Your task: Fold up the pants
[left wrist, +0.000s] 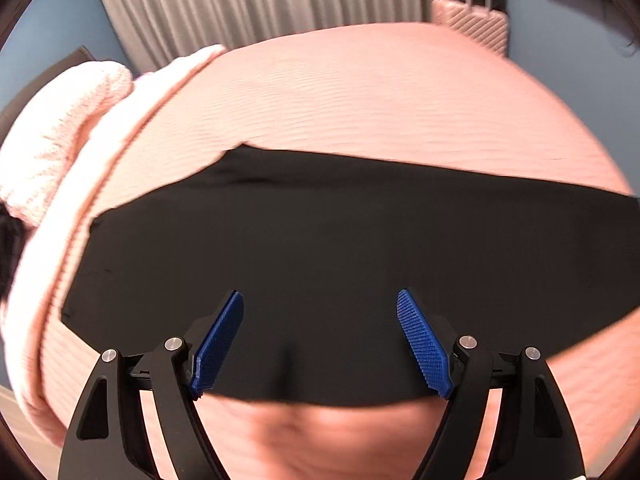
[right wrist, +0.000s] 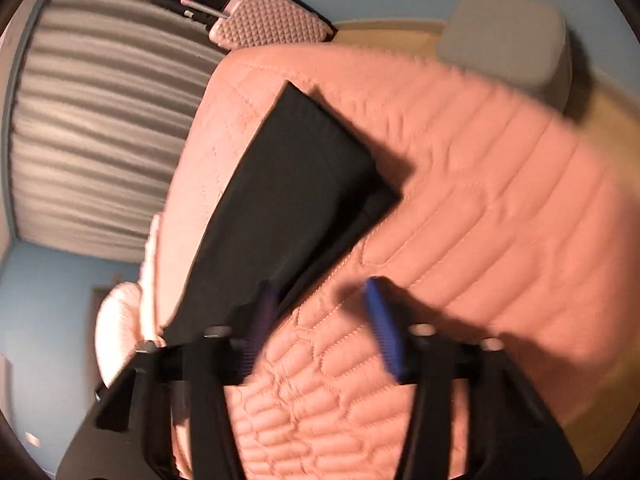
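Black pants lie flat on a pink quilted bedspread, spread as a wide band across the left wrist view. My left gripper hangs open above the pants' near edge, its blue pads wide apart and empty. In the right wrist view the pants show as a long folded strip running away from me. My right gripper is open and empty over the bedspread, its left finger at the strip's near edge. That view is blurred.
A pink fluffy pillow lies at the bed's left end. A pink suitcase stands beyond the bed by grey curtains. A grey stool stands on the wooden floor past the bed.
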